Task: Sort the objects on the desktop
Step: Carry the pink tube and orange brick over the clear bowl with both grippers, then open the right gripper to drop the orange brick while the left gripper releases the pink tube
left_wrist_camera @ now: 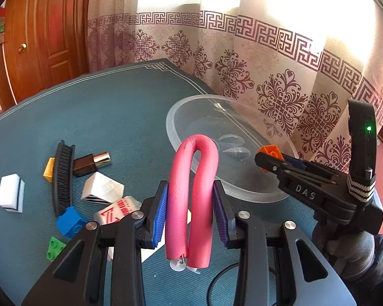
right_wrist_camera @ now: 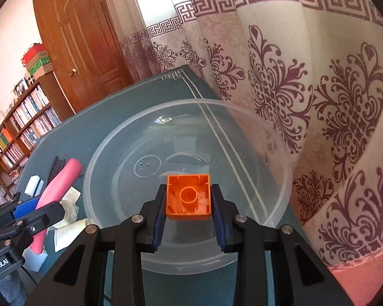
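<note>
My left gripper [left_wrist_camera: 190,209] is shut on a pink foam roller [left_wrist_camera: 191,191] bent into an upside-down U, both legs squeezed between the blue pads; it is held above the teal table, left of the clear plastic bowl [left_wrist_camera: 176,132]. My right gripper [right_wrist_camera: 189,201] is shut on an orange building brick [right_wrist_camera: 189,195], hollow underside facing the camera, held over the near side of the clear bowl [right_wrist_camera: 280,204]. The left wrist view shows the right gripper [left_wrist_camera: 270,159] with the orange brick [left_wrist_camera: 269,151] at the bowl's right rim. In the right wrist view the pink roller [right_wrist_camera: 56,191] is at the left.
Loose items lie on the teal mat [left_wrist_camera: 102,107] at the left: a black comb [left_wrist_camera: 63,176], a brown and gold tube [left_wrist_camera: 92,163], a yellow block [left_wrist_camera: 48,169], white sponges [left_wrist_camera: 10,195], a blue brick [left_wrist_camera: 70,220], a green brick [left_wrist_camera: 55,247], wrappers. A patterned curtain [right_wrist_camera: 319,102] hangs right behind the bowl.
</note>
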### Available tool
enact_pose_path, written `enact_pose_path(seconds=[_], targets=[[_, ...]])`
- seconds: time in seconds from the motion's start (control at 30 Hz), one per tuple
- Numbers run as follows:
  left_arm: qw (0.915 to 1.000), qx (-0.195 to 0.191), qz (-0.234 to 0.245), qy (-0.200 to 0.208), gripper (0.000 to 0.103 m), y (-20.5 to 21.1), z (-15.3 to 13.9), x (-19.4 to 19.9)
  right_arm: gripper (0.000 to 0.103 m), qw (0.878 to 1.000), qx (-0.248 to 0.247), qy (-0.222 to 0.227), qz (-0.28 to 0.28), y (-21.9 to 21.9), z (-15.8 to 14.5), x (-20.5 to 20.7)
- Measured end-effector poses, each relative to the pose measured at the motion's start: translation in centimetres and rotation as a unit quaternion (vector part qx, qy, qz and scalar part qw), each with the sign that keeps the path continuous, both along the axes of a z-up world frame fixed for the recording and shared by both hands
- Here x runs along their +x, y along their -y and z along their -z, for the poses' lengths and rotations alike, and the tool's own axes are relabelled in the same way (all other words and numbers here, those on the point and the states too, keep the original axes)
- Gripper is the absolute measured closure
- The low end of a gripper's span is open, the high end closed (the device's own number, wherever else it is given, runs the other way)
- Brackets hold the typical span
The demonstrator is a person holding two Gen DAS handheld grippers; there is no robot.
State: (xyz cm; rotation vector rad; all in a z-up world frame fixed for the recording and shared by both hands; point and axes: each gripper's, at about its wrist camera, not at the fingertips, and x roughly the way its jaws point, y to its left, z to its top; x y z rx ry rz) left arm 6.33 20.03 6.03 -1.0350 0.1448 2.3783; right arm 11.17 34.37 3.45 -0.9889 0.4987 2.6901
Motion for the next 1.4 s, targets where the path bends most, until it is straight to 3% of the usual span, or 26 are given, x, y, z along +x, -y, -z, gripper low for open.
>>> enact_pose_path(seconds=[0.8, 1.4], targets=[[0.9999, 0.000, 0.010, -0.008, 0.066, -4.1, 0.0, -2.6, 0.067, 1.000, 0.008, -0.007, 0.000, -0.1, 0.4, 0.4], [0.9998, 0.000, 0.017, 0.013, 0.066, -5.9, 1.2, -4.2, 0.067, 1.000, 0.008, -0.007, 0.000, -0.1, 0.2, 0.6]])
